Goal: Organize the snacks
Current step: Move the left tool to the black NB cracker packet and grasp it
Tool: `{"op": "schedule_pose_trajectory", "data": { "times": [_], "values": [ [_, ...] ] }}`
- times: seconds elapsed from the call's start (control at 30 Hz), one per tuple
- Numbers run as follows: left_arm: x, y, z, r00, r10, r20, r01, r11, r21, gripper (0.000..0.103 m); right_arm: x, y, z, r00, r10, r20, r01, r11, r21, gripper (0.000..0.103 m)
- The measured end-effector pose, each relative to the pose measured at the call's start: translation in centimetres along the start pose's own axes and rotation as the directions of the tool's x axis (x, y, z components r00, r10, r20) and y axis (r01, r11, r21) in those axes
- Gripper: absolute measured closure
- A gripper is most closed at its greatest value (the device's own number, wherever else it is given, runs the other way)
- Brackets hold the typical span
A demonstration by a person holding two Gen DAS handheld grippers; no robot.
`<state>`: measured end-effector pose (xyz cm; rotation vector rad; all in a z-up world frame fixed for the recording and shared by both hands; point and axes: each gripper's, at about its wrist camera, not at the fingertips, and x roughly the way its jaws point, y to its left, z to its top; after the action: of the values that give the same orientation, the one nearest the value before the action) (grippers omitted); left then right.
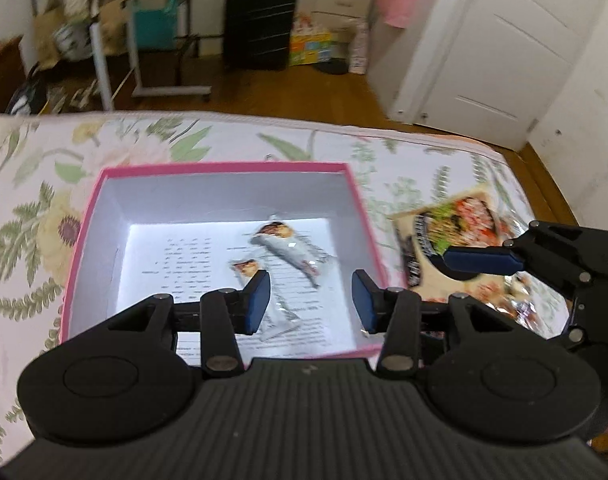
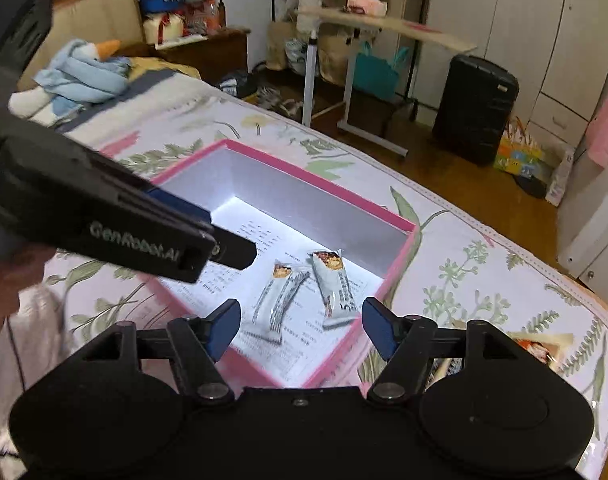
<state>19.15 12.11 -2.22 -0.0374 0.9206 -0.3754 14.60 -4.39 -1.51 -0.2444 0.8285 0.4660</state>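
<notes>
An open pink box (image 1: 224, 169) with white walls sits on the floral bed sheet. Two white snack bars lie on the printed paper at its bottom, one (image 1: 292, 248) (image 2: 334, 288) beside the other (image 1: 246, 269) (image 2: 278, 304). My left gripper (image 1: 311, 301) hovers open over the box's near side, with nothing between its blue pads. My right gripper (image 2: 302, 328) is also open and empty, above the box's near corner. A large printed snack packet (image 1: 452, 232) (image 2: 544, 344) lies on the sheet just right of the box.
More small wrapped snacks (image 1: 520, 304) lie near the big packet. The bed's far edge (image 1: 344, 124) drops to a wooden floor with a black suitcase (image 1: 260, 20), a folding table (image 2: 384, 24) and a white door (image 1: 504, 60). A blue stuffed toy (image 2: 84, 72) lies up the bed.
</notes>
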Motion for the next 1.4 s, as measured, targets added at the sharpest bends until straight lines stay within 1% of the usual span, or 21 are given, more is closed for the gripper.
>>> {"op": "schedule_pose_trajectory", "data": {
  "times": [0.07, 0.13, 0.17, 0.27, 0.37, 0.43, 0.53, 0.63, 0.7, 0.77, 0.83, 0.93, 1.0, 1.03, 1.1, 1.13, 1.17, 1.2, 1.27, 1.33, 1.4],
  "values": [
    [-1.1, -1.5, -0.3, 1.000, -0.003, 0.014, 0.003, 0.999, 0.050, 0.056, -1.8, -0.8, -1.2, 1.000, 0.006, 0.027, -0.007, 1.000, 0.030, 0.028],
    [-1.7, -3.0, -0.7, 1.000, 0.000, 0.025, -0.003, 0.996, 0.090, 0.055, -3.5, -2.1, -3.1, 0.998, 0.031, 0.054, -0.035, 0.995, 0.092, 0.025],
    [-1.9, -3.8, -1.0, 1.000, -0.005, 0.026, 0.002, 0.995, 0.104, 0.054, -4.2, -3.2, -4.5, 0.998, 0.041, 0.054, -0.048, 0.989, 0.139, 0.025],
    [-1.5, -5.5, -1.6, 0.999, -0.038, -0.002, 0.038, 0.990, 0.138, 0.050, -5.4, -5.5, -8.2, 0.999, 0.015, 0.047, -0.025, 0.974, 0.224, 0.025],
    [-0.5, -7.2, -2.4, 0.997, -0.063, -0.036, 0.068, 0.985, 0.157, 0.049, -7.3, -7.1, -12.0, 0.994, 0.008, 0.113, -0.037, 0.966, 0.256, 0.025],
    [0.8, -8.3, -3.1, 0.993, -0.084, -0.078, 0.096, 0.983, 0.158, 0.049, -7.9, -7.8, -13.8, 0.991, -0.004, 0.133, -0.032, 0.964, 0.265, 0.024],
    [2.7, -9.5, -4.5, 0.982, -0.125, -0.140, 0.144, 0.980, 0.135, 0.050, -7.5, -8.4, -16.0, 0.991, -0.046, 0.127, 0.012, 0.966, 0.258, 0.022],
    [4.7, -10.9, -6.3, 0.969, -0.153, -0.192, 0.176, 0.978, 0.109, 0.050, -5.9, -9.8, -17.7, 0.993, -0.090, 0.080, 0.064, 0.957, 0.283, 0.022],
    [6.2, -11.9, -7.4, 0.960, -0.169, -0.223, 0.194, 0.976, 0.097, 0.051, -4.5, -11.1, -18.7, 0.990, -0.135, 0.038, 0.116, 0.938, 0.327, 0.021],
    [7.6, -13.0, -8.7, 0.955, -0.184, -0.235, 0.209, 0.974, 0.087, 0.052, -4.0, -12.1, -20.1, 0.986, -0.167, 0.020, 0.149, 0.922, 0.358, 0.021],
    [8.9, -13.9, -10.0, 0.957, -0.179, -0.230, 0.200, 0.977, 0.073, 0.053, -3.3, -13.2, -21.1, 0.983, -0.183, 0.016, 0.163, 0.909, 0.385, 0.021],
    [11.1, -14.6, -11.3, 0.943, -0.201, -0.264, 0.218, 0.975, 0.035, 0.053, -2.5, -14.3, -22.1, 0.983, -0.186, 0.000, 0.169, 0.896, 0.410, 0.021],
    [12.2, -14.8, -11.7, 0.936, -0.227, -0.271, 0.234, 0.972, -0.006, 0.053, -1.9, -14.9, -22.7, 0.983, -0.181, -0.015, 0.170, 0.890, 0.422, 0.023],
    [12.7, -14.9, -12.0, 0.932, -0.235, -0.276, 0.237, 0.971, -0.027, 0.053, -1.7, -15.0, -23.0, 0.984, -0.175, -0.020, 0.167, 0.889, 0.427, 0.024],
    [13.4, -14.9, -12.4, 0.925, -0.260, -0.278, 0.253, 0.965, -0.064, 0.054, -1.6, -15.1, -23.4, 0.987, -0.158, -0.027, 0.154, 0.883, 0.443, 0.037],
    [13.6, -15.0, -12.5, 0.922, -0.270, -0.276, 0.257, 0.963, -0.081, 0.053, -1.8, -15.0, -23.6, 0.987, -0.158, -0.025, 0.152, 0.882, 0.446, 0.041],
    [13.9, -15.1, -12.6, 0.920, -0.278, -0.275, 0.262, 0.960, -0.094, 0.054, -1.8, -15.0, -23.8, 0.990, -0.136, -0.040, 0.140, 0.881, 0.452, 0.055],
    [14.2, -15.3, -12.7, 0.919, -0.284, -0.275, 0.267, 0.959, -0.099, 0.053, -1.7, -15.1, -24.1, 0.994, -0.095, -0.053, 0.109, 0.878, 0.467, 0.064],
    [14.7, -15.7, -12.9, 0.918, -0.277, -0.285, 0.260, 0.961, -0.100, 0.053, -1.8, -15.4, -24.8, 0.998, -0.042, -0.045, 0.059, 0.854, 0.517, 0.067],
    [14.8, -15.9, -13.2, 0.924, -0.258, -0.282, 0.242, 0.966, -0.089, 0.053, -1.9, -15.5, -25.5, 0.998, -0.030, -0.057, 0.056, 0.843, 0.535, 0.068],
    [14.7, -16.1, -13.4, 0.932, -0.241, -0.270, 0.232, 0.970, -0.066, 0.053, -2.0, -15.4, -26.0, 0.998, -0.028, -0.049, 0.051, 0.835, 0.547, 0.068]
  ]
}}
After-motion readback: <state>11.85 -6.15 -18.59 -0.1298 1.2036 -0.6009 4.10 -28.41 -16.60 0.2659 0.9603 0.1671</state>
